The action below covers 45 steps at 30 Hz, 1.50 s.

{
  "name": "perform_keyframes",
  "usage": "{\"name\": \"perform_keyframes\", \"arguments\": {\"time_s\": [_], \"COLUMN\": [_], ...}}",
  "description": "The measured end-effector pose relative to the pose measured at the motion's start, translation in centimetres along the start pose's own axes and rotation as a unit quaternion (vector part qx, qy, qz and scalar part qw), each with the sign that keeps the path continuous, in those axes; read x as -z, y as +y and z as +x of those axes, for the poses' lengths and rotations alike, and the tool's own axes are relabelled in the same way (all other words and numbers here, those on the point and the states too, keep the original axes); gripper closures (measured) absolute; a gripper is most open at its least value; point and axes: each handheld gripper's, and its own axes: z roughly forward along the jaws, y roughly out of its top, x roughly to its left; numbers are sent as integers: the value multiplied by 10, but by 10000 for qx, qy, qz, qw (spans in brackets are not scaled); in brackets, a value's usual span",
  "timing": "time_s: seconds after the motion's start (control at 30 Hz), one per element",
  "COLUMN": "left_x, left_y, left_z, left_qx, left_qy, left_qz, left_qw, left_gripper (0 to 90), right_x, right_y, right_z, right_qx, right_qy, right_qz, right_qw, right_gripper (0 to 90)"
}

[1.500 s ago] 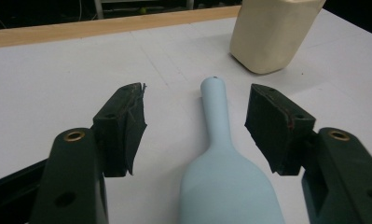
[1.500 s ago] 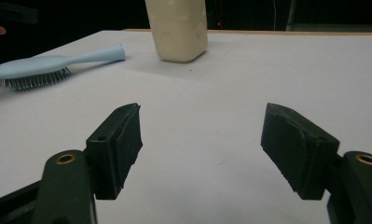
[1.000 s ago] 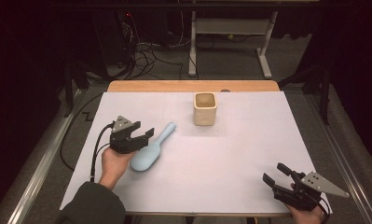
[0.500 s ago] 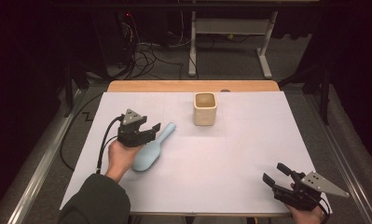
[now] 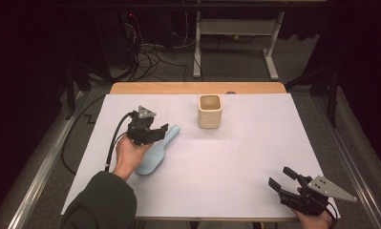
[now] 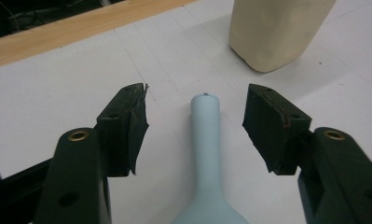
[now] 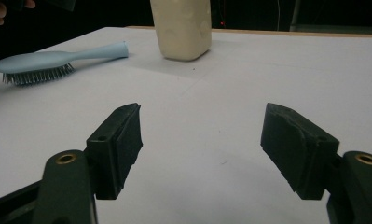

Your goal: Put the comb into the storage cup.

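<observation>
We find the work at its opening stage: the light blue hairbrush (image 5: 155, 153) lies flat on the white surface (image 5: 236, 162), bristles down, its handle pointing toward the one o'clock direction from the brush head, and nothing has lifted it yet. Our left gripper (image 5: 152, 134) hovers over the handle; in the left gripper view the handle (image 6: 206, 135) runs up the middle between the two jaws, which stand apart on either side without touching it. Those jaws have just been closing a little, yet a clear gap remains on both sides, so we judge the grasp not yet made. Our right gripper (image 5: 286, 179) rests at the five o'clock corner of the surface, well apart from the brush, its jaws spread and empty. What remains, in our judgement, is to lower onto the handle, close, and carry the brush, probably to the cream square cup (image 5: 210, 111), which stands upright at about one o'clock from the brush, near the handle tip but not touching it. Nothing lies between brush and cup. Beyond the far edge we note a wooden strip (image 5: 197, 88), floor cables (image 5: 150, 55) and a white frame (image 5: 236, 28), none obstructing.
</observation>
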Motion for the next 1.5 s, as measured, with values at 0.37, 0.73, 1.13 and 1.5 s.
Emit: {"name": "perform_keyframes", "arguments": {"time_s": [0.37, 0.73, 1.13, 1.5], "left_x": [3, -13, -52, -77], "left_y": [13, 35, 49, 45], "left_z": [5, 0, 3, 12], "left_qx": [10, -197, 132, 531], "left_qy": [-35, 169, -44, -7], "left_qz": [572, 1257, 1942, 2170], "left_qw": [9984, 9917, 9809, 9747], "left_gripper": [488, 569, 740, 824], "right_x": [0, 0, 0, 1], "right_y": [0, 0, 0, 0], "right_z": [1, 1, 1, 2], "right_qx": [61, 65, 100, 125], "right_qy": [-4, -3, -7, 15], "right_qz": [20, 31, 17, 35], "right_qw": [10000, 10000, 9999, 9999], "right_gripper": [294, 297, 299, 300]}}
